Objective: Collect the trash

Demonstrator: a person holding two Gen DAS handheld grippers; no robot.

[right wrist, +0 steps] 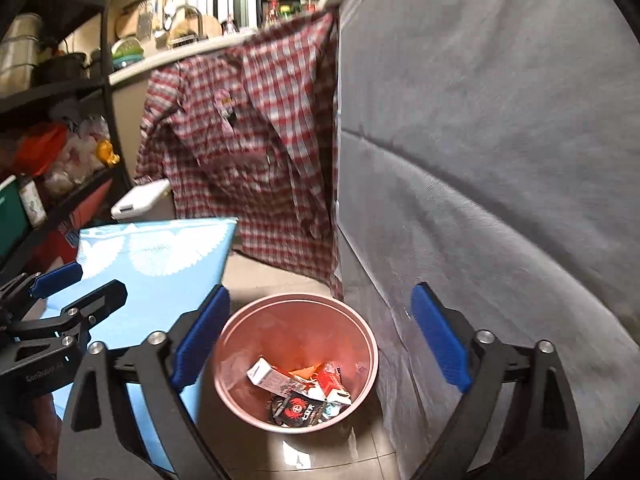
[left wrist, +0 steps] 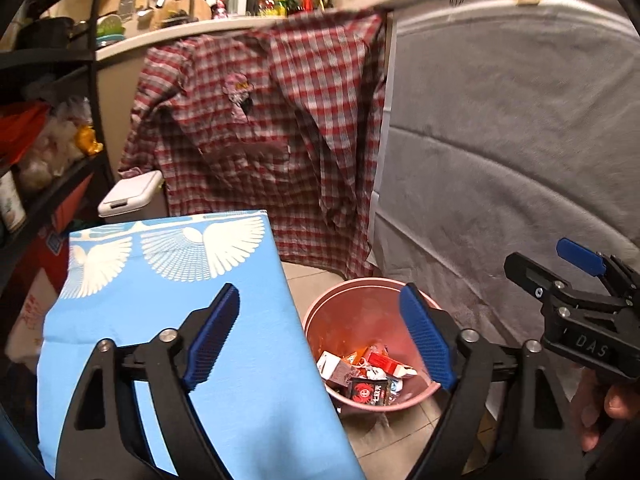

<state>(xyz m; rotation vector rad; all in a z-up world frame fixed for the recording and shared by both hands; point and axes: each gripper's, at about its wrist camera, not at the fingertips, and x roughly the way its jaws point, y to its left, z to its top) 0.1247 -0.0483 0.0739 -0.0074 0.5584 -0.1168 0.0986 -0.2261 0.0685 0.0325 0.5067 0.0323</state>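
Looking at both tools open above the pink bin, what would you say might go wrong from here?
Both tools hold nothing: the left tool and right tool are open, so nothing can drop yet.

1. The pink bin stands close beside the blue cloth-covered surface and the grey panel; reaching in might nudge or tip it.

2. The two tools hover close together and might collide.

3. The plaid shirt hangs just behind the bin and might snag.

A tiled floor [right wrist: 288,280] is seen, on which a pink bin [right wrist: 362,376] is stood; a blue-clothed table [right wrist: 160,280] is set at its nine o'clock.
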